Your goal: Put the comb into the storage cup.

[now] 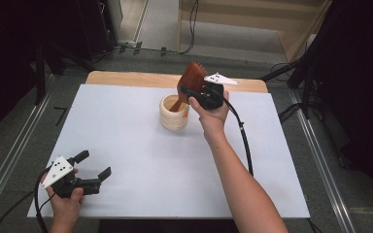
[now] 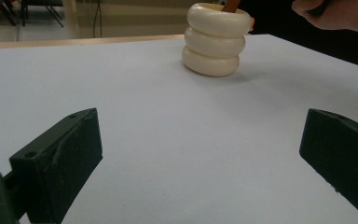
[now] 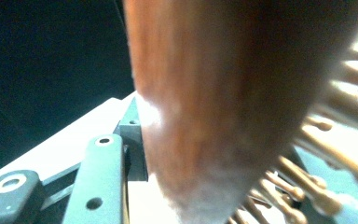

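Note:
A reddish wooden hairbrush (image 1: 192, 77) stands tilted with its handle down inside a cream ribbed cup (image 1: 174, 112) at the back middle of the table. My right gripper (image 1: 185, 91) is shut on the brush just below its head. In the right gripper view the brush's back (image 3: 214, 93) looms close and blurred, its bristles at the right, and one black finger (image 3: 133, 144) presses its left side. My left gripper (image 1: 95, 164) rests open near the front left corner, nothing between its jaws. From the left gripper (image 2: 200, 154) view the cup (image 2: 216, 39) stands far ahead.
A white sheet (image 1: 126, 131) covers the table, with a wooden edge (image 1: 126, 77) showing at the back. The right gripper's cable (image 1: 245, 141) trails over the sheet beside the forearm. Dark stands and floor cables surround the table. The right hand (image 2: 340, 14) hovers by the cup.

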Tool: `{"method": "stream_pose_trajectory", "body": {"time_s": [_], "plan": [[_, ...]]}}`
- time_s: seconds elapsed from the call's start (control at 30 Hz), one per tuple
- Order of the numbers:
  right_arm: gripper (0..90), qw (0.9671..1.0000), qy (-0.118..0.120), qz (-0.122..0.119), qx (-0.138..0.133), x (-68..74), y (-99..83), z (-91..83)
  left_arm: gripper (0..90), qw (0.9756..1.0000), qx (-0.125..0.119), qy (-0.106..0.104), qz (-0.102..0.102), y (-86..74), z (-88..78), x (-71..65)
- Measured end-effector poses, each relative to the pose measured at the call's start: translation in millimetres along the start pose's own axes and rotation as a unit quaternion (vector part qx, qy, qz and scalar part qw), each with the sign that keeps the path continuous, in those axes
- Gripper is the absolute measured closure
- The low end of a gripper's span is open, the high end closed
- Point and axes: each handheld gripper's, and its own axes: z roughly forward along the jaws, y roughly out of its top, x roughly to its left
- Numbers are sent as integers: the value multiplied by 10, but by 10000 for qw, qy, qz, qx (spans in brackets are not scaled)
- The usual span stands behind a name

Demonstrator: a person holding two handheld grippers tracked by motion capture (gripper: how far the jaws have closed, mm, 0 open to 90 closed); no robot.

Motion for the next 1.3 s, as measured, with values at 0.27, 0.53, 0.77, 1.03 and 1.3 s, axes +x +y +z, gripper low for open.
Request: {"method": "stream_pose_trajectory", "body": {"time_s": [0.27, 0.53, 0.77, 1.03, 1.3], "plan": [[502, 10000, 29, 10, 91, 18, -63, 81, 0, 10000, 8, -10, 6, 0, 0, 1], [502, 9999, 30, 39, 162, 31, -120, 152, 0, 10000, -2, -12, -4, 0, 2, -1], [502, 9997, 25, 94, 227, 17, -182, 197, 0, 10000, 29, -12, 19, 2, 2, -1], [501, 9994, 51, 251, 226, -9, -219, 219, 0, 10000, 33, -10, 20, 2, 3, -2], [498, 9974, 136, 681, 208, -79, -266, 248, 0, 10000, 34, -7, 24, 2, 4, -1]]}}
